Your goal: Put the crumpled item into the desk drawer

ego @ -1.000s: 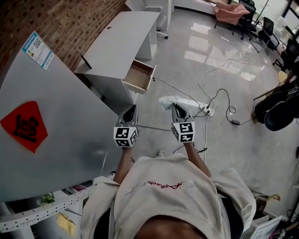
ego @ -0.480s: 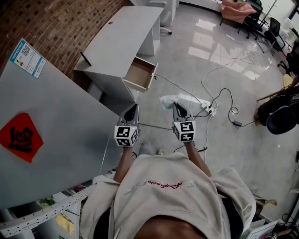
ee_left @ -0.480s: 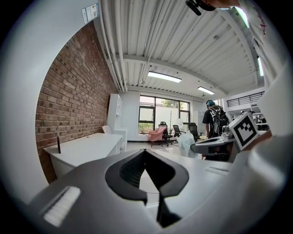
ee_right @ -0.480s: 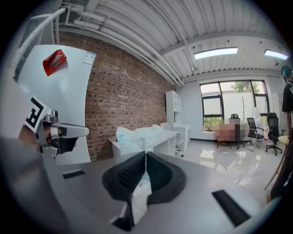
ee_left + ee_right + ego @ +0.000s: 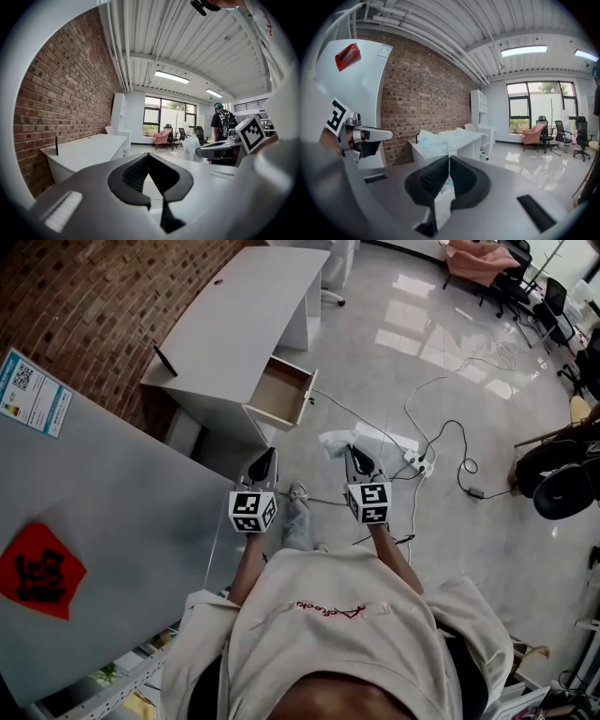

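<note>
A crumpled white item (image 5: 339, 441) hangs from the tips of my right gripper (image 5: 354, 452), which is shut on it. In the right gripper view the crumpled white item (image 5: 439, 141) bulges beyond the jaws of the right gripper (image 5: 449, 160), which pinch its lower edge. My left gripper (image 5: 267, 455) is beside it, shut and empty; its tips (image 5: 148, 156) meet with nothing between. The white desk (image 5: 234, 320) stands ahead at the left, against the brick wall. Its drawer (image 5: 281, 393) is pulled open and looks empty.
A large grey cabinet (image 5: 103, 521) with a red sticker fills the left. A power strip (image 5: 415, 461) and loose cables (image 5: 450, 432) lie on the glossy floor ahead right. The person's foot (image 5: 298, 494) is below the grippers. Office chairs (image 5: 553, 306) stand far right.
The person has walked forward: the grey cabinet has slid back and to the left, and a leg has stepped into view between the grippers. Both grippers stay shut, the right one on the item.
</note>
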`<control>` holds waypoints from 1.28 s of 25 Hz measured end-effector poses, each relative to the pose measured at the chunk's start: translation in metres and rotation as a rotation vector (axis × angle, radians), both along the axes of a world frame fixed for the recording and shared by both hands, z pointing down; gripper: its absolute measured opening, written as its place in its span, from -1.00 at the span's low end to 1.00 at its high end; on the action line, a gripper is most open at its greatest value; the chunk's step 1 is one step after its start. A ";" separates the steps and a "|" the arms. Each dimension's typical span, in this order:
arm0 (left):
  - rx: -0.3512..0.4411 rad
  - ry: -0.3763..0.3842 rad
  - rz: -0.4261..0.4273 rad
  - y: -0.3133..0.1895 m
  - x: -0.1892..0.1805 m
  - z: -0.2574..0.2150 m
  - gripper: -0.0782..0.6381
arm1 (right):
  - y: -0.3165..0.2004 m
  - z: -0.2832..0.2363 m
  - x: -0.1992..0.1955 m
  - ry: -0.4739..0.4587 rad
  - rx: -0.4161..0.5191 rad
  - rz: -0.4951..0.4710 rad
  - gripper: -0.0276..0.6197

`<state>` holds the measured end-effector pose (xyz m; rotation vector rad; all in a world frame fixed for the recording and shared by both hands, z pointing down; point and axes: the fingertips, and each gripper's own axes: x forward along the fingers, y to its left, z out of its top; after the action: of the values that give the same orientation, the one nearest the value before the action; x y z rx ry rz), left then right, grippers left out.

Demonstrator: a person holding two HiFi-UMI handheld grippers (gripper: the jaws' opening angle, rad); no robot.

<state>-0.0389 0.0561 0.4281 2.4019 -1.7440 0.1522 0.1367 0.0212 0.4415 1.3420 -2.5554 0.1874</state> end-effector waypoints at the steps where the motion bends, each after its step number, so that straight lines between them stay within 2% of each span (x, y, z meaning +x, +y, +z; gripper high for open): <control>1: -0.002 0.004 0.002 -0.009 -0.002 0.002 -0.76 | -0.009 0.000 -0.003 0.005 -0.001 0.000 -0.87; 6: 0.008 0.009 0.024 -0.066 -0.017 0.001 -0.76 | -0.063 -0.002 -0.024 0.021 0.004 0.004 -0.87; 14: 0.035 0.029 0.036 -0.156 -0.057 -0.017 -0.76 | -0.151 -0.021 -0.079 0.037 0.023 -0.014 -0.87; 23: 0.048 0.038 0.036 -0.236 -0.095 -0.024 -0.76 | -0.236 -0.040 -0.128 0.030 0.063 -0.029 -0.87; 32: 0.025 0.019 0.040 -0.279 -0.122 -0.017 -0.76 | -0.275 -0.027 -0.136 0.030 0.034 -0.002 -0.87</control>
<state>-0.1607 -0.2232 0.4107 2.4480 -1.7008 0.1130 0.0003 -0.2537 0.4144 1.3443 -2.5458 0.1225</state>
